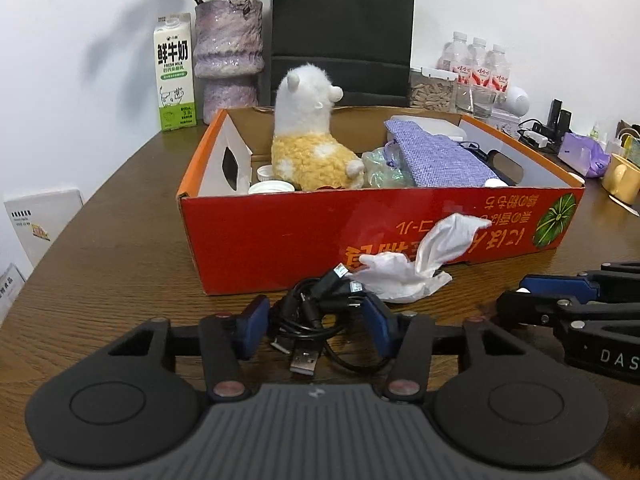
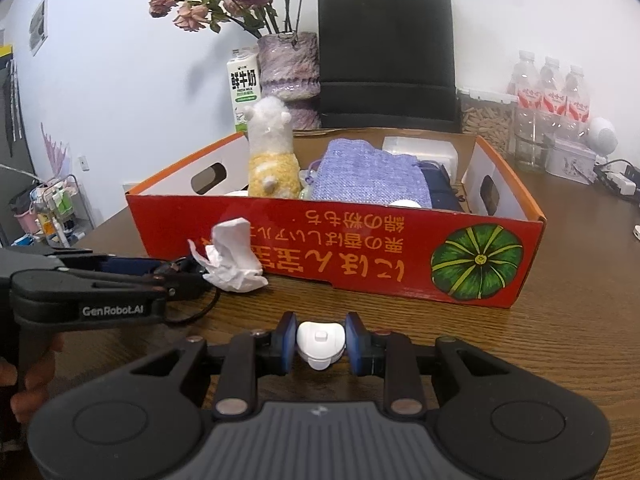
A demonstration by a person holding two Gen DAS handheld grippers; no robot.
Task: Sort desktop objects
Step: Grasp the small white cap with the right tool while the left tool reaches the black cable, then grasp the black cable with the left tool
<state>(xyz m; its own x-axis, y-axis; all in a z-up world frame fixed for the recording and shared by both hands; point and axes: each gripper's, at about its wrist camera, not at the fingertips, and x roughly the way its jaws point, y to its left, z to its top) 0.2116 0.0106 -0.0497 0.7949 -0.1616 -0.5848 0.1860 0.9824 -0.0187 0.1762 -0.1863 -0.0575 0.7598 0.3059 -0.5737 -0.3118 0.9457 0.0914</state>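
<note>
A red cardboard box (image 1: pixel 280 236) (image 2: pixel 360 248) stands on the wooden table and holds a plush alpaca (image 1: pixel 308 140) (image 2: pixel 272 160), a purple woven pouch (image 1: pixel 436 156) (image 2: pixel 368 172) and other items. My left gripper (image 1: pixel 316 320) has its fingers around a bundle of black USB cables (image 1: pixel 316 312) lying on the table in front of the box. A crumpled white tissue (image 1: pixel 420 264) (image 2: pixel 232 256) lies just beyond the cables against the box. My right gripper (image 2: pixel 321 340) is shut on a small white plastic object (image 2: pixel 321 342), close above the table.
Behind the box stand a milk carton (image 1: pixel 174 72), a purple vase with dried roses (image 1: pixel 228 60), a black paper bag (image 1: pixel 344 36) and water bottles (image 1: pixel 476 64). A yellow mug (image 1: pixel 620 178) and purple packet (image 1: pixel 584 154) sit at the right.
</note>
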